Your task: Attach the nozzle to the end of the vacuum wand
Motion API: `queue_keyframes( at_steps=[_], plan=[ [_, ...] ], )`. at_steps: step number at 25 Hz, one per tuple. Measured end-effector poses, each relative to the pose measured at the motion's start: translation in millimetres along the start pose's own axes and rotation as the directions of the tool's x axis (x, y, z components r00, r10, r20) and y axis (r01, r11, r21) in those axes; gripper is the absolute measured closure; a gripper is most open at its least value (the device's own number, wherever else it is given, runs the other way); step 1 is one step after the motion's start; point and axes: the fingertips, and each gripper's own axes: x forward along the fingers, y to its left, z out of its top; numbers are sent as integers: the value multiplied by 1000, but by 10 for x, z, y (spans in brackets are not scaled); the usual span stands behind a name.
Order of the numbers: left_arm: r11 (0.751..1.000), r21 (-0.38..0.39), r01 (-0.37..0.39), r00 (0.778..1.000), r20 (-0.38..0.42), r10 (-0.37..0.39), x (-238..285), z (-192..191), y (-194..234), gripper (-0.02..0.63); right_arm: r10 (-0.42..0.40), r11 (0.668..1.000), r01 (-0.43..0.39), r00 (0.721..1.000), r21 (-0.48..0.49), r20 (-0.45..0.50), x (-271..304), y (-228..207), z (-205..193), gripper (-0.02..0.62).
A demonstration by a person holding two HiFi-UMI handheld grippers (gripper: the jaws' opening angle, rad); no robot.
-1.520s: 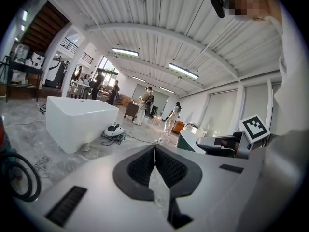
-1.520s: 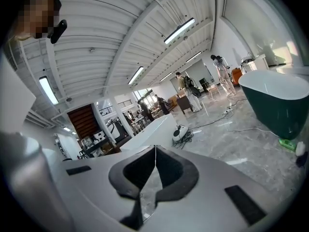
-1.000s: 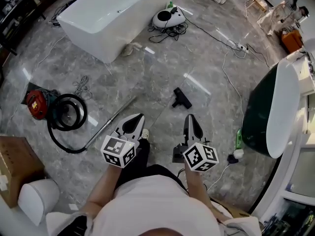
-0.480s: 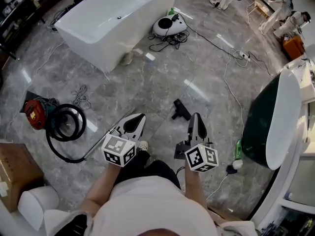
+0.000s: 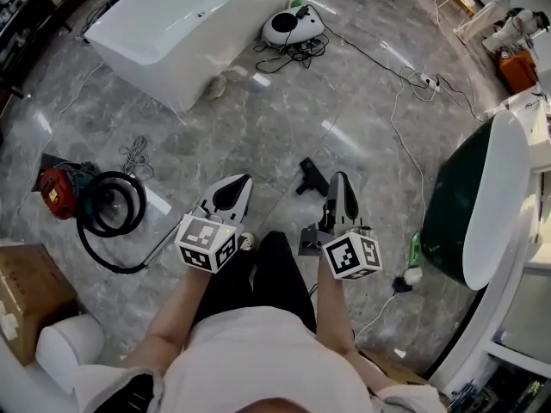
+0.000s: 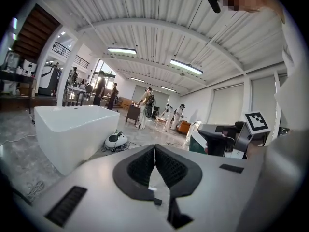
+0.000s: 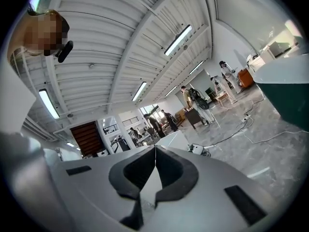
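Note:
The black nozzle (image 5: 312, 177) lies on the grey marble floor just ahead of me. It shows between the tips of my two grippers and nearer the right one. The silver vacuum wand (image 5: 169, 237) lies slanted on the floor at the left, its far end hidden behind my left gripper (image 5: 244, 179). A black hose (image 5: 112, 205) coils from the wand to a red vacuum (image 5: 55, 188). My left gripper (image 6: 154, 146) is shut and holds nothing. My right gripper (image 5: 341, 176) (image 7: 155, 148) is shut and empty too. Both hang in the air, touching neither part.
A white bathtub (image 5: 181, 24) stands at the back, with a white cleaner (image 5: 293, 26) and cables beside it. A dark green tub (image 5: 473, 205) fills the right side. A cardboard box (image 5: 24, 286) and a white bin (image 5: 62, 348) sit at the near left. People stand far off.
Both grippers have been carried forward, and the nozzle and wand now lie closer to their tips. The right gripper has drawn level with the nozzle. Their jaws stayed shut.

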Motion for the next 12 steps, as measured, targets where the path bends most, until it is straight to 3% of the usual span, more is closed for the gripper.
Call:
queue_keyframes(
  at_steps=[7, 12],
  plan=[
    [998, -16, -68, 998, 19, 68, 118, 19, 43, 597, 46, 998, -48, 998, -36, -52, 149, -80, 73, 580],
    [997, -33, -63, 997, 34, 64, 201, -136, 128, 595, 58, 997, -61, 995, -41, -80, 330, -233, -54, 580]
  ],
)
